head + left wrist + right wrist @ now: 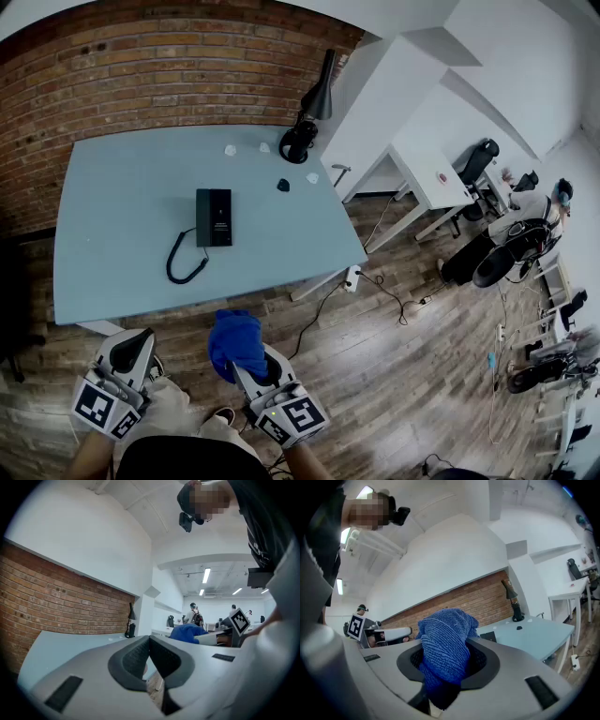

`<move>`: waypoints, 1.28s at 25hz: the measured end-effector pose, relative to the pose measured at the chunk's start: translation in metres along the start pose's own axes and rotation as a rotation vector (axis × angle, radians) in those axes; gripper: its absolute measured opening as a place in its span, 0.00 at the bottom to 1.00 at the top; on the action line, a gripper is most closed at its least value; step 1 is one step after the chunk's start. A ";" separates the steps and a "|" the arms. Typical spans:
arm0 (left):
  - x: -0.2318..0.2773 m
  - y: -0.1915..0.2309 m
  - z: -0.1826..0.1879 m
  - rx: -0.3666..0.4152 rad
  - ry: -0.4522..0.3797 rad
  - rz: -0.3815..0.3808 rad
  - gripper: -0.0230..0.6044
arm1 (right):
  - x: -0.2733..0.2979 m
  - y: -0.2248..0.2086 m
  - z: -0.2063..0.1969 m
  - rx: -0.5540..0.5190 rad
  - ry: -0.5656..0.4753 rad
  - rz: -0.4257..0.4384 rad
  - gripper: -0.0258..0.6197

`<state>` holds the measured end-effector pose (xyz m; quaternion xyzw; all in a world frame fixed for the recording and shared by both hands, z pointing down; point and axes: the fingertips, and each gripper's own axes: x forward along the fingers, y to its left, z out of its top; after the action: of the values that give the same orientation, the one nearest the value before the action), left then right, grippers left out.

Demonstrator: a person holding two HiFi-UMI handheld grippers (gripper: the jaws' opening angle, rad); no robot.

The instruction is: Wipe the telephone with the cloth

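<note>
Wiping has not begun. Judging by how things lie, this is the approach, with the cloth in hand and the phone not yet reached. The right tool (446, 670) has its two jaws closed on a bunched blue terry cloth (446, 641), which fills the gap between the dark pads and puffs out above them. In the head view this cloth hangs over the wooden floor (394, 375), short of the near edge of the pale blue-grey table (112, 197). The left tool (150, 644) has its jaws brought together, pads touching at the tips, with nothing between them. It is held low at the person's left side, also off the table. The flat black telephone (214, 217) lies near the middle of the table, and its coiled black cord (184, 266) loops towards the near edge. A black desk lamp (307, 127) stands at the far right corner, well apart from the telephone. As I judge it, the next move calls for carrying the right tool forward over the table edge and lowering the cloth flat onto the top of the telephone. The telephone looks likely to slide under the strokes, so the left tool could steady it, keeping clear of the cord.
</note>
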<state>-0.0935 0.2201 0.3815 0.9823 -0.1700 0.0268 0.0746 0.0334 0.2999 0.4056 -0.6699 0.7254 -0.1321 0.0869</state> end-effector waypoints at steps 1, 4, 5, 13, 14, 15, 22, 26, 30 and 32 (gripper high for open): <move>0.001 0.008 0.001 0.004 0.005 0.004 0.03 | 0.009 0.004 0.001 0.022 -0.016 0.032 0.27; 0.002 0.033 0.002 0.003 0.018 0.019 0.03 | 0.038 0.008 0.003 0.076 -0.043 0.080 0.30; 0.002 0.043 0.001 -0.003 0.022 0.024 0.03 | 0.047 0.006 0.002 0.082 -0.039 0.073 0.31; 0.000 0.127 -0.001 -0.013 0.034 0.033 0.03 | 0.129 0.000 0.000 0.059 0.034 -0.021 0.31; -0.001 0.137 -0.001 -0.018 0.032 0.034 0.03 | 0.140 0.001 -0.001 0.050 0.045 -0.029 0.31; -0.002 0.147 -0.002 -0.023 0.031 0.034 0.03 | 0.150 0.002 -0.001 0.044 0.054 -0.038 0.31; 0.010 0.192 -0.004 -0.067 0.047 0.002 0.03 | 0.205 -0.011 0.000 0.075 0.096 -0.090 0.31; 0.019 0.214 -0.003 -0.048 0.056 0.005 0.03 | 0.229 -0.022 -0.002 0.052 0.107 -0.114 0.31; 0.036 0.225 -0.005 -0.032 0.069 0.046 0.03 | 0.234 -0.044 -0.010 0.014 0.133 -0.119 0.31; 0.046 0.231 -0.002 -0.032 0.071 0.080 0.03 | 0.236 -0.061 -0.015 0.019 0.159 -0.129 0.31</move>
<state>-0.1284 -0.0096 0.4186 0.9718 -0.2065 0.0619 0.0953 0.0665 0.0621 0.4506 -0.7017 0.6842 -0.1969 0.0267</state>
